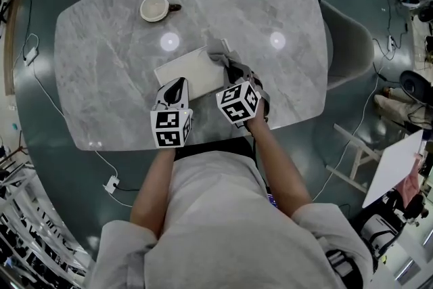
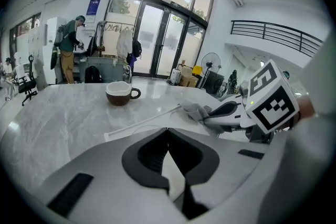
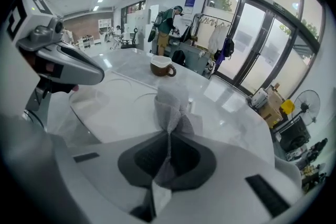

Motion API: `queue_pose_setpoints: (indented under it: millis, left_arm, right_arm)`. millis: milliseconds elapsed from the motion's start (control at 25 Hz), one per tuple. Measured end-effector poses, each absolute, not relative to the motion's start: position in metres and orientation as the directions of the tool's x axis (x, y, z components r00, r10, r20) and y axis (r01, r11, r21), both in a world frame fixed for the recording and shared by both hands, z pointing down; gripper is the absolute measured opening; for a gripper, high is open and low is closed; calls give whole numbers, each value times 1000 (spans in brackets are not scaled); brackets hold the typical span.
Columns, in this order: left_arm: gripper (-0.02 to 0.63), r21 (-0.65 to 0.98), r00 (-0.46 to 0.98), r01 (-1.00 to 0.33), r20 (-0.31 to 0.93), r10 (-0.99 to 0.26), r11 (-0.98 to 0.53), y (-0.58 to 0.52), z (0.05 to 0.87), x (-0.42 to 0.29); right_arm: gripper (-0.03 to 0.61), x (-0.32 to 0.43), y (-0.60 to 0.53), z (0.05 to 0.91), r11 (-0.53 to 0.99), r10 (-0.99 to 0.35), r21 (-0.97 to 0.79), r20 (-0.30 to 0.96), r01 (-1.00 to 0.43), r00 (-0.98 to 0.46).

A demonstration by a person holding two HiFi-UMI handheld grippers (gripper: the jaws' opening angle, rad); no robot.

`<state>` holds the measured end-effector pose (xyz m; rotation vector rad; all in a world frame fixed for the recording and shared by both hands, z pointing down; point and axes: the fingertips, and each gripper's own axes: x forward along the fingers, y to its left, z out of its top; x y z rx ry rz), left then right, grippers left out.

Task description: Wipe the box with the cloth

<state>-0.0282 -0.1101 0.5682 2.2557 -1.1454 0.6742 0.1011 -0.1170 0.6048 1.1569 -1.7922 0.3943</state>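
right gripper [image 3: 169, 134]: the jaws are closed on a bunched grey mesh cloth [image 3: 170, 105]. a wad of it stands up past the tips, probably so that fabric, not plastic, meets the surface. in the head view that wad sits at the upper right corner of the box [image 1: 193, 71], so a wiping pass over the lid looks under way or about to start.

left gripper [image 2: 168, 129]: the jaws are together at the tips, and nothing is clearly clamped between them. the tips sit at the box's lower left corner in the head view, most likely pinning it so it does not slide under the cloth.

the box is flat, thin, white and rectangular. it lies askew near the middle of the grey marble table [image 1: 101, 78], with no stain that can be made out. a cup [image 1: 154, 8] stands well apart at the upper left.
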Motion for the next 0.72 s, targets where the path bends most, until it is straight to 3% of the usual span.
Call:
queue_pose_setpoints:
  millis: [240, 720]
  left_arm:
    - [23, 214, 520, -829, 637, -569, -517, -112, 571, -22]
    - [23, 196, 446, -885, 618, -647, -422, -120, 561, -58]
  right_arm:
    - [32, 102, -116, 605, 503, -538, 198, 833, -841, -126]
    - [34, 48, -135, 527, 555, -620, 14, 673, -832, -402]
